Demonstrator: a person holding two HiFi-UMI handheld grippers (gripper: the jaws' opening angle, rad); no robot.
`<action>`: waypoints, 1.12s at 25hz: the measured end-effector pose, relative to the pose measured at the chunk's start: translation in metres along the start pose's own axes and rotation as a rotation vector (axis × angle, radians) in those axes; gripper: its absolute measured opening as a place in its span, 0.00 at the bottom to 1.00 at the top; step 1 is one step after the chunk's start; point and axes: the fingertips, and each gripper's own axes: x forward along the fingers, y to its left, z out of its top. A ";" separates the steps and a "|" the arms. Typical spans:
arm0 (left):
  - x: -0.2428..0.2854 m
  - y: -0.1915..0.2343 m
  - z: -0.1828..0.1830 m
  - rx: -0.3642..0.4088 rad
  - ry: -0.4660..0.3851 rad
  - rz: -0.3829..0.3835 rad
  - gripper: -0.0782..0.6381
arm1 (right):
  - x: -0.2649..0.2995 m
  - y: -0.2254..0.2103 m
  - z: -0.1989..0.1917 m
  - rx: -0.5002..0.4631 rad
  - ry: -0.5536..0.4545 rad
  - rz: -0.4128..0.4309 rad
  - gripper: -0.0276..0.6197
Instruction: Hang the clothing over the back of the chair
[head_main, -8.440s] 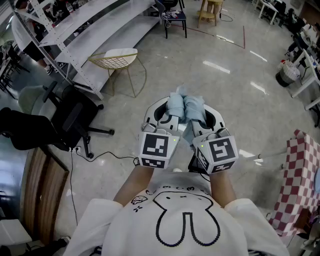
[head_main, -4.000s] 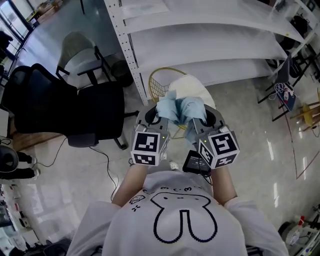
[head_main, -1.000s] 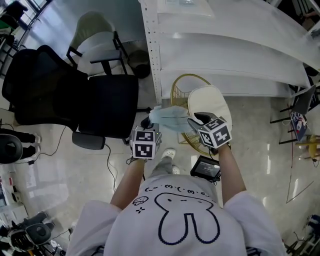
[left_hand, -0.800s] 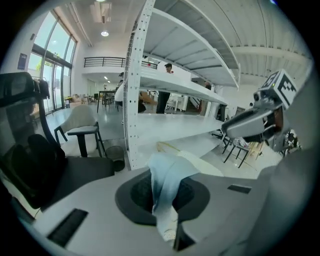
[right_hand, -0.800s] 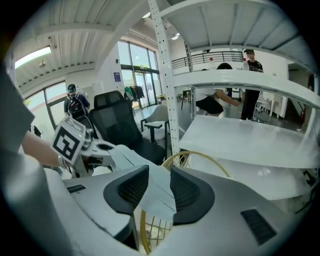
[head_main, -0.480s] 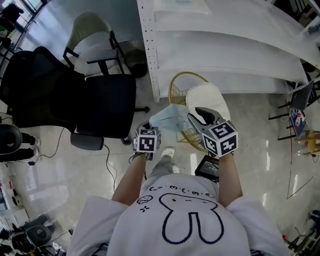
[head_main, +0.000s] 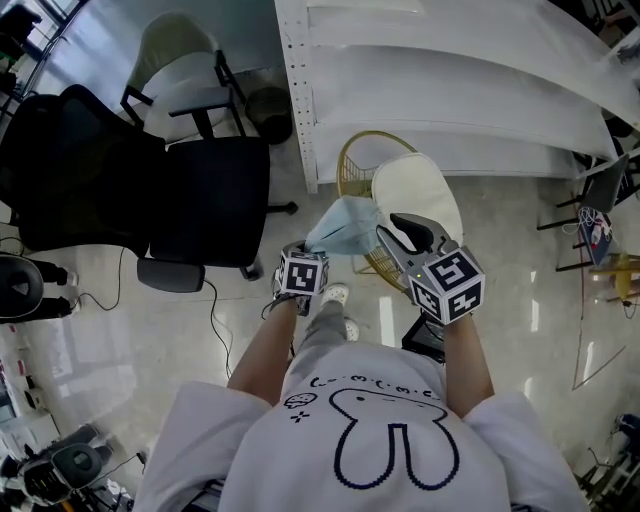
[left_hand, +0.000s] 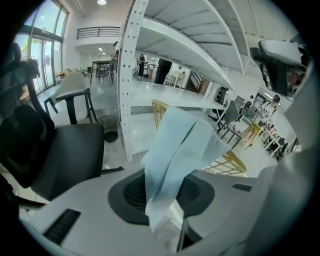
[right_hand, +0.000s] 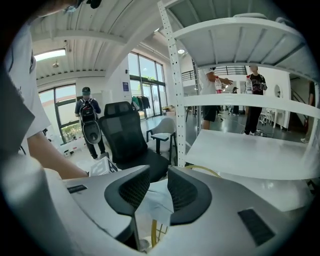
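My left gripper (head_main: 300, 250) has just been opening; its jaws stand partly apart, and the light blue clothing (head_main: 344, 224) lies loose between them, running ahead and to the right. My right gripper (head_main: 388, 226) is wide and has just been closing a little; a fold shows in its gap, not pressed. The clothing is over the back rim of the gold wire chair (head_main: 352, 166); I judge the rim is nearer to my left gripper; I cannot tell if cloth and rim touch.

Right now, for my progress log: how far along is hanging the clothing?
Done: the clothing is at the gold chair. In hand: it sits between the jaws of the left gripper, which have just been opening. Left: draping it over the chair's back, not clearly done.
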 end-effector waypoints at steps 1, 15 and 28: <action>0.002 0.000 -0.003 -0.001 0.011 -0.004 0.28 | -0.001 0.002 -0.001 -0.001 0.002 0.004 0.20; -0.014 -0.014 0.014 0.030 -0.044 -0.012 0.47 | -0.014 0.011 0.001 -0.007 -0.037 0.001 0.03; -0.067 -0.052 0.055 0.077 -0.180 -0.025 0.47 | -0.052 0.028 0.018 0.076 -0.134 0.027 0.03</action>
